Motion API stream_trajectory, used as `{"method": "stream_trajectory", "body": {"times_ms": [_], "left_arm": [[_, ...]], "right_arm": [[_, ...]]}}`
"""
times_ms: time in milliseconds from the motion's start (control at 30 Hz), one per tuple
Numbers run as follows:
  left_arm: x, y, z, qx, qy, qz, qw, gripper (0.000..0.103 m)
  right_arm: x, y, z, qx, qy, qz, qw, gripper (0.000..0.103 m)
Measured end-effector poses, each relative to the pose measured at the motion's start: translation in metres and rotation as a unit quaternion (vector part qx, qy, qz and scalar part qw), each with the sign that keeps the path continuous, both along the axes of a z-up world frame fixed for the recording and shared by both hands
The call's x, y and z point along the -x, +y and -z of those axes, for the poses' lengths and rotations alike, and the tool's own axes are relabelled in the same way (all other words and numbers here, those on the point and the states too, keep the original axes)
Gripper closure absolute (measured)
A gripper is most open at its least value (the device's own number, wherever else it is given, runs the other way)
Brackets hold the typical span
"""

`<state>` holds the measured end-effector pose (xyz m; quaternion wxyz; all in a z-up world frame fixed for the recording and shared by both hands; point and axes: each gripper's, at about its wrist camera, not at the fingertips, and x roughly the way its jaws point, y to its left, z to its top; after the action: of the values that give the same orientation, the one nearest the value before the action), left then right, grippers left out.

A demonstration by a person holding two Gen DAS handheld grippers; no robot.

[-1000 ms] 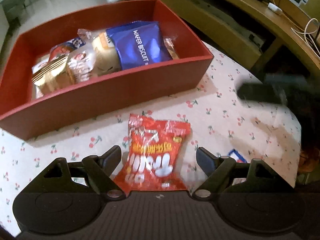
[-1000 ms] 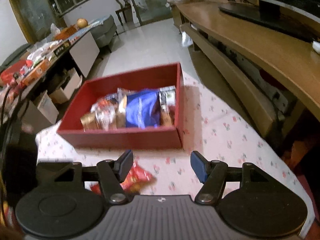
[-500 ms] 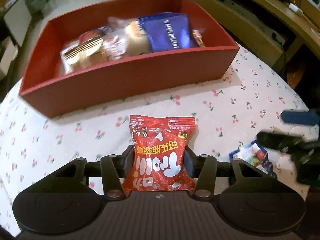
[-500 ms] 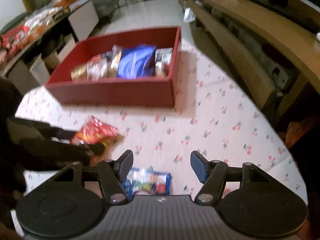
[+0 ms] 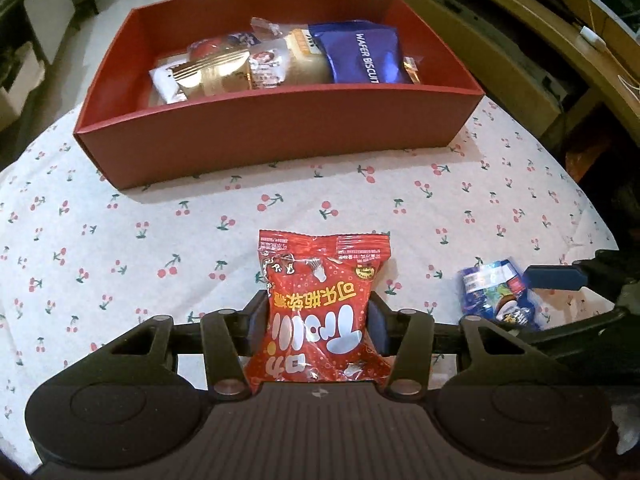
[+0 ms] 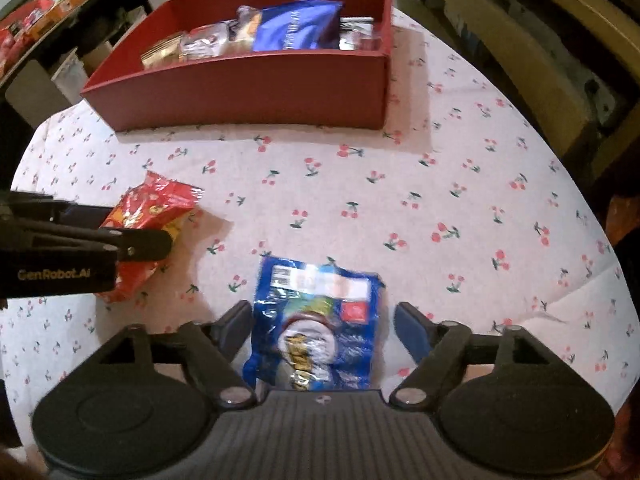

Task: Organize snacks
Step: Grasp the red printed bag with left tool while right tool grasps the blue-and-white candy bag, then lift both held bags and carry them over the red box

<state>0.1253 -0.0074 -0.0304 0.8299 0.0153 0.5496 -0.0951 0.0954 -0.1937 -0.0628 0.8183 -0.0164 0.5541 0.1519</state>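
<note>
Left gripper (image 5: pixel 316 316): jaws pinching the red snack bag (image 5: pixel 320 312), white Chinese lettering showing upside down.
Right gripper (image 6: pixel 322 326): jaws just opening wide, straddling the blue packet (image 6: pixel 316 320) without gripping; its print blurring.
Red box (image 5: pixel 280 136): holding a "WAFER BISCUIT" pack (image 5: pixel 362 54); other wrappers unreadable.
Left gripper's side: reading "GenRobot.AI".

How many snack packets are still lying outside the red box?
2: the red packet is pinched in the left gripper; the blue packet lies between the right gripper's open jaws.
</note>
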Motion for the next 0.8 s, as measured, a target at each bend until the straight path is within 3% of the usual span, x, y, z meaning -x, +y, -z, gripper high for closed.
{"method": "stream_trajectory", "body": {"times_ms": [100,200,333,400,800], "left_arm": [[0.001,-0.002,0.001,0.001,0.002,0.003,1.0,0.045],[0.001,-0.002,0.003,0.002,0.003,0.005,1.0,0.045],[0.001,-0.002,0.006,-0.004,0.007,0.004,1.0,0.045],[0.0,-0.004,0.007,-0.007,0.007,0.007,0.9999,0.045],[0.007,-0.007,0.0,-0.021,-0.014,0.015,0.9996,0.045]], "right_arm": [[0.003,0.008,0.001,0.022,-0.008,-0.009,1.0,0.016],[0.004,0.004,-0.007,-0.006,-0.015,-0.005,1.0,0.016],[0.004,0.008,0.001,0.018,-0.006,-0.007,1.0,0.02],[0.008,0.012,0.0,0.032,-0.024,-0.009,0.999,0.026],[0.012,0.013,-0.022,0.045,-0.097,0.001,0.994,0.028]]}}
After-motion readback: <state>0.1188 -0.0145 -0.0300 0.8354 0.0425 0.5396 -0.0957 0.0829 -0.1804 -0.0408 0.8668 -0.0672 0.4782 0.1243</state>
